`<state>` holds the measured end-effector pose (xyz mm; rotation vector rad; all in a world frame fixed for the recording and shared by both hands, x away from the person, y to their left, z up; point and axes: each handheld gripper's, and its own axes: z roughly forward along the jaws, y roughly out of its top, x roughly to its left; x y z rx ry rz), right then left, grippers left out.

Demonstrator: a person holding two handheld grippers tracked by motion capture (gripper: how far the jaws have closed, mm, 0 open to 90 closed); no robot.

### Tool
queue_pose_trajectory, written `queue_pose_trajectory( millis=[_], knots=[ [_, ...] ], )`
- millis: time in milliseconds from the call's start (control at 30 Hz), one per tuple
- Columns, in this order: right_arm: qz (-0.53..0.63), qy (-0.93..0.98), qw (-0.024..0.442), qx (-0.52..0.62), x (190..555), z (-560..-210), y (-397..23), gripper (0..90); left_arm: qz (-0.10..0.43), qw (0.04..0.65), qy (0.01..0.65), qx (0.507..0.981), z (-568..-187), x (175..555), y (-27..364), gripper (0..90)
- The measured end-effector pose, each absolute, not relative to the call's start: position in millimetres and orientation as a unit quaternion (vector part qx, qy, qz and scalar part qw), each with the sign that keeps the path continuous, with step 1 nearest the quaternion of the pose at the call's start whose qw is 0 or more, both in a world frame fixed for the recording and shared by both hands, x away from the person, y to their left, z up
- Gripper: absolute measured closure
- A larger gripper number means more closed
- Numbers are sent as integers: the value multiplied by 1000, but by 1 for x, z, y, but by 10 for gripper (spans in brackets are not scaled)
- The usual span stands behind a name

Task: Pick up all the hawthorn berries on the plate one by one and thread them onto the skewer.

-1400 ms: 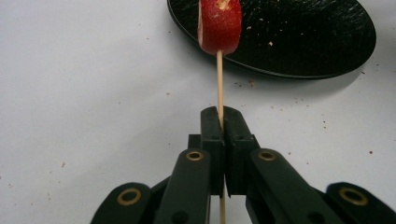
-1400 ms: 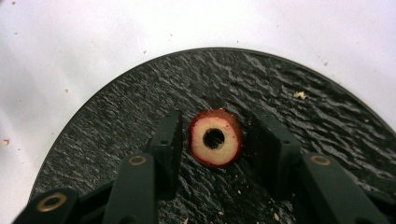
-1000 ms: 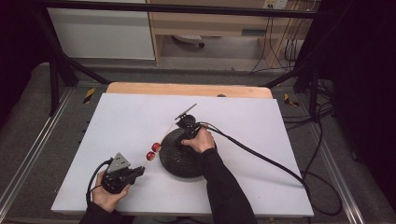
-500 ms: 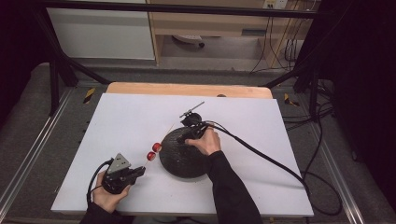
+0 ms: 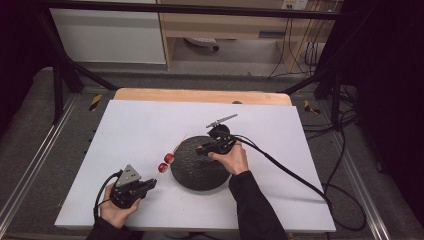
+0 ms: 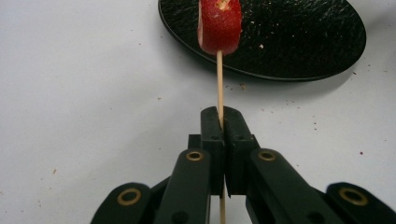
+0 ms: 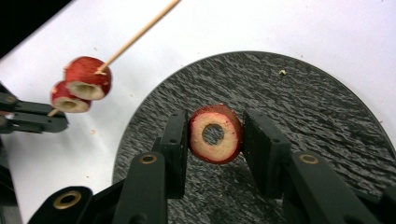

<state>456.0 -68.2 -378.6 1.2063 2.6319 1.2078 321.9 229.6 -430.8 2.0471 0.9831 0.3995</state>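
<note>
Left of plate: bare white table (image 5: pixel 125 135), wide open.
Between grippers: skewer (image 5: pixel 172 150) with 2 apple slices (image 5: pixel 166 162) slants across, blocking a straight pass.
Plate (image 5: pixel 192 175): low and dark; it probably allows passage above.
Far edge: wooden strip (image 5: pixel 200 95), unobstructed.

Looking along my right gripper (image 7: pixel 215 135), I see a red-skinned apple ring (image 7: pixel 215 134) with a cored hole held upright between the two black jaws, over the dark textured plate (image 7: pixel 327 121). At upper left, a wooden skewer (image 7: pixel 140 31) carries two more apple slices (image 7: pixel 79 91) above the white table (image 7: pixel 280 23). The other gripper (image 7: pixel 32 116) clamps that skewer's lower end.
</note>
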Motion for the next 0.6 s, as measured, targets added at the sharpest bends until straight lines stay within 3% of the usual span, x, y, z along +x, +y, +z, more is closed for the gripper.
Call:
queue_pose_trajectory(
  millis=[600],
  knots=[
    [524,740,2,422,425,-394,-94,626,157,413,384,811,-430,319,225,881]
  ],
)
